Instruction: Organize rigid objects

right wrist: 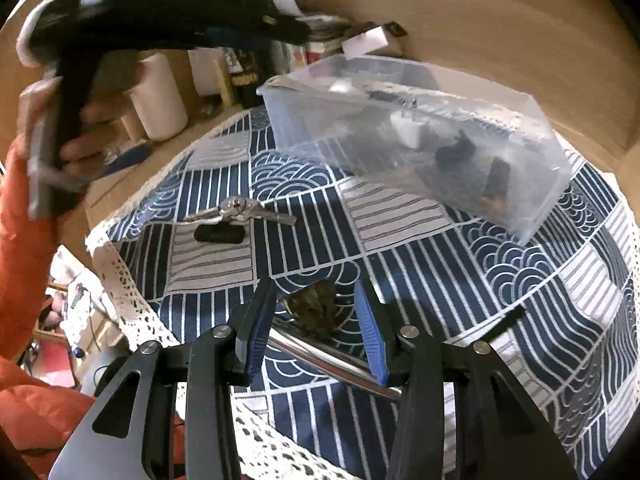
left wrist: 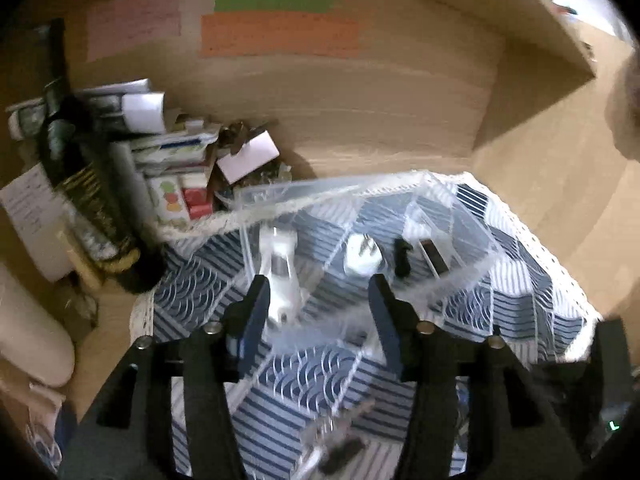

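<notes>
A clear plastic box (right wrist: 420, 136) stands on the blue-and-white patterned cloth (right wrist: 440, 280). In the left wrist view the box (left wrist: 360, 208) holds a white bottle-like item (left wrist: 280, 268), a white plug adapter (left wrist: 362, 258), a small black piece (left wrist: 402, 258) and a dark rectangular item (left wrist: 434, 256). My left gripper (left wrist: 318, 292) is open and empty just above the box's near side; it shows in the right wrist view (right wrist: 160, 12) at the upper left. My right gripper (right wrist: 316, 304) is open over a dark brownish object (right wrist: 314, 308) and a metal rod (right wrist: 332, 356). A key bunch with black fob (right wrist: 232, 220) lies on the cloth.
A wooden wall (left wrist: 360, 100) backs the table. A dark bottle (left wrist: 88, 184), small boxes and papers (left wrist: 176, 168) crowd the left corner. A white cylinder (right wrist: 160, 100) stands beside the cloth. The cloth has a lace edge (right wrist: 132, 300).
</notes>
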